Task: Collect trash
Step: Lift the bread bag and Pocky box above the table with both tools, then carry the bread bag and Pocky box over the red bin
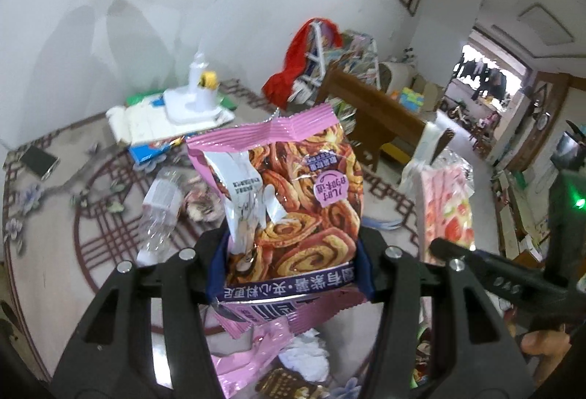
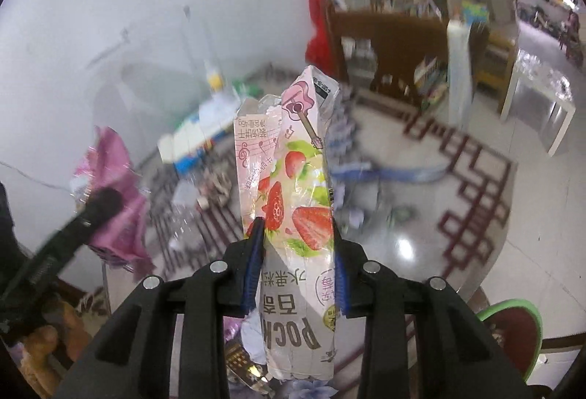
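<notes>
My left gripper (image 1: 291,267) is shut on a pink snack bag (image 1: 293,186) printed with spiral pastries and holds it upright above the table. My right gripper (image 2: 296,263) is shut on a pink strawberry Pocky box (image 2: 293,201), also held upright. The box also shows in the left wrist view (image 1: 445,204) at the right. The snack bag and left gripper appear blurred in the right wrist view (image 2: 110,194) at the left. A crushed clear plastic bottle (image 1: 159,212) lies on the patterned round table (image 1: 44,215). More wrappers (image 1: 278,377) lie below the left gripper.
A white lamp base with a yellow item (image 1: 197,95) stands on papers at the table's far side. A phone (image 1: 38,161) lies at the left. A wooden shelf (image 2: 384,43) with books and red cloth (image 1: 293,69) stands behind. A green-rimmed bin (image 2: 512,336) sits lower right.
</notes>
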Demonstrator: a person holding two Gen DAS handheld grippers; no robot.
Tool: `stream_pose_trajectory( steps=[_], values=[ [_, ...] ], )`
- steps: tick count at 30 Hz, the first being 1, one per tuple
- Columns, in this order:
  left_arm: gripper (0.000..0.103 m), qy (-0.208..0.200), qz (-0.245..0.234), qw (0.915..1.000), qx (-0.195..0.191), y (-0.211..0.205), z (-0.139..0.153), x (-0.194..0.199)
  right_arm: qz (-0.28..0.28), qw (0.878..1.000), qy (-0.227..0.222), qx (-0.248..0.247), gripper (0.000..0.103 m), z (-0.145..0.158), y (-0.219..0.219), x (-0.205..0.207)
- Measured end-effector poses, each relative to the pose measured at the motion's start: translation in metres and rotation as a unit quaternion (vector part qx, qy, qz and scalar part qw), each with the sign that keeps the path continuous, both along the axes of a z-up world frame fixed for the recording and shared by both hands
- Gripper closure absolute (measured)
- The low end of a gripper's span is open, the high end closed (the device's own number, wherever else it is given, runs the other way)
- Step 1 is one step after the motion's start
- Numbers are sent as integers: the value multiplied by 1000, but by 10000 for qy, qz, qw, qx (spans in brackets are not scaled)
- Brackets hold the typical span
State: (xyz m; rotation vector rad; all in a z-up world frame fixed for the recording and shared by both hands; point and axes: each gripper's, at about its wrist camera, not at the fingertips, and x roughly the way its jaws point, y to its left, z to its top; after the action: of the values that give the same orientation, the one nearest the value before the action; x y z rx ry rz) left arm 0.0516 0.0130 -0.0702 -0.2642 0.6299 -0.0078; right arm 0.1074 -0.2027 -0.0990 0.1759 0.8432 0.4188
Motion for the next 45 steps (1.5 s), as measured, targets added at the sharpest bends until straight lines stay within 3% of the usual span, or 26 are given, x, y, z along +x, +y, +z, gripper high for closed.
stream_pose_trajectory(
  steps=[7, 17, 31, 45],
  values=[
    [50, -326, -320, 9989, 110, -25, 23, -9, -177, 9983, -531, 145, 71, 40, -21, -22],
    [50, -606, -641, 9960, 158, -50, 42, -20, -486, 9941, -927, 299, 71, 65, -52, -53],
    [50, -754, -1167, 9900, 229, -84, 50, -17, -973, 9897, -973, 387, 71, 69, -92, -76],
    [50, -713, -1398, 9873, 262, -102, 48, -15, -1288, 9868, -904, 385, 71, 64, -122, -89]
  ],
)
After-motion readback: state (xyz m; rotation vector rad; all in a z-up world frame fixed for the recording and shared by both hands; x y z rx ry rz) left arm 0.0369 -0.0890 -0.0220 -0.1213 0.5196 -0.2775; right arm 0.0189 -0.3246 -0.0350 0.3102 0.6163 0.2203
